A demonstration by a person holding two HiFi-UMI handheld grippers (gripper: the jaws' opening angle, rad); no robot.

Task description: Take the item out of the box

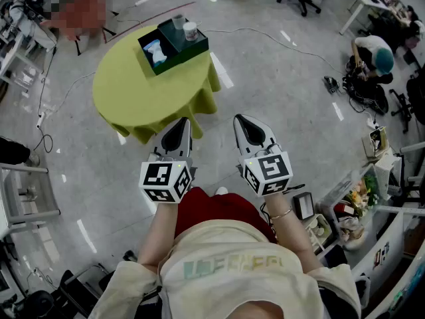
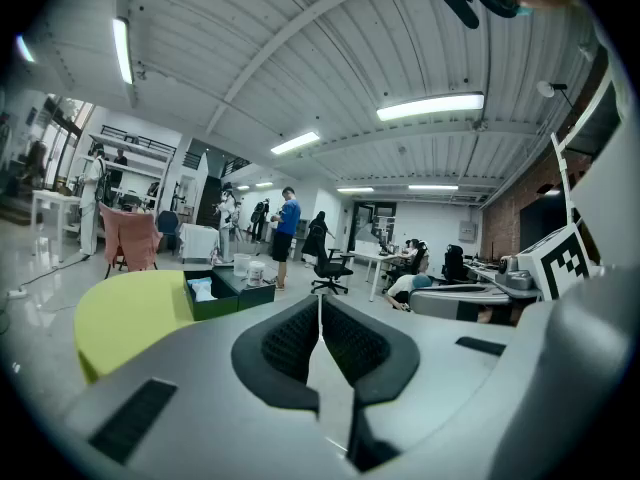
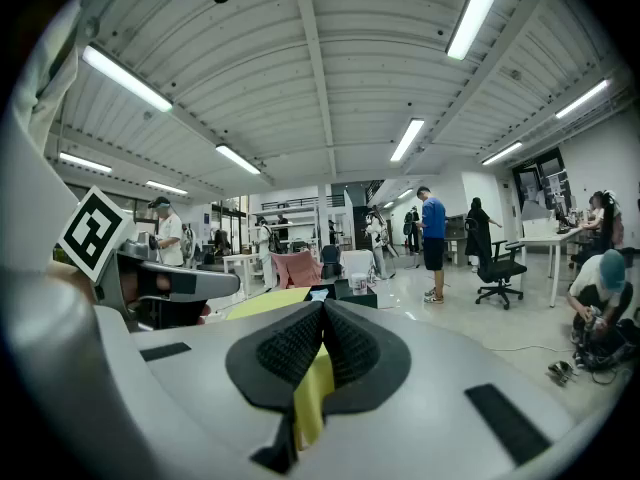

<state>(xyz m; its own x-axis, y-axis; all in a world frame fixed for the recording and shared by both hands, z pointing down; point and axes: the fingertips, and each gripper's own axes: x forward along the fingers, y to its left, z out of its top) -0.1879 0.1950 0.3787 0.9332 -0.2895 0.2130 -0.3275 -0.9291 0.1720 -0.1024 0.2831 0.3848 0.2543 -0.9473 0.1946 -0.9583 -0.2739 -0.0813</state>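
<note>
A dark green box (image 1: 150, 60) lies open on a round table with a yellow-green cloth (image 1: 133, 95). Inside it rests a white and blue packet (image 1: 156, 50). Two small white containers (image 1: 191, 30) stand on the box's other half. Both grippers hover above the floor, short of the table's near edge and side by side. My left gripper (image 1: 184, 121) is shut and holds nothing. My right gripper (image 1: 239, 118) is shut and empty too. The left gripper view has the box (image 2: 212, 296) and packet (image 2: 202, 289) ahead to the left of the left gripper (image 2: 320, 313). The right gripper (image 3: 323, 308) points at the box (image 3: 350, 293).
Cables (image 1: 265, 38) run across the grey floor behind the table. A person crouches at the right (image 1: 372, 52). Cluttered shelving (image 1: 358, 205) stands at my right, a metal rack (image 1: 26, 198) at my left. An office chair (image 2: 328, 263) and standing people are further off.
</note>
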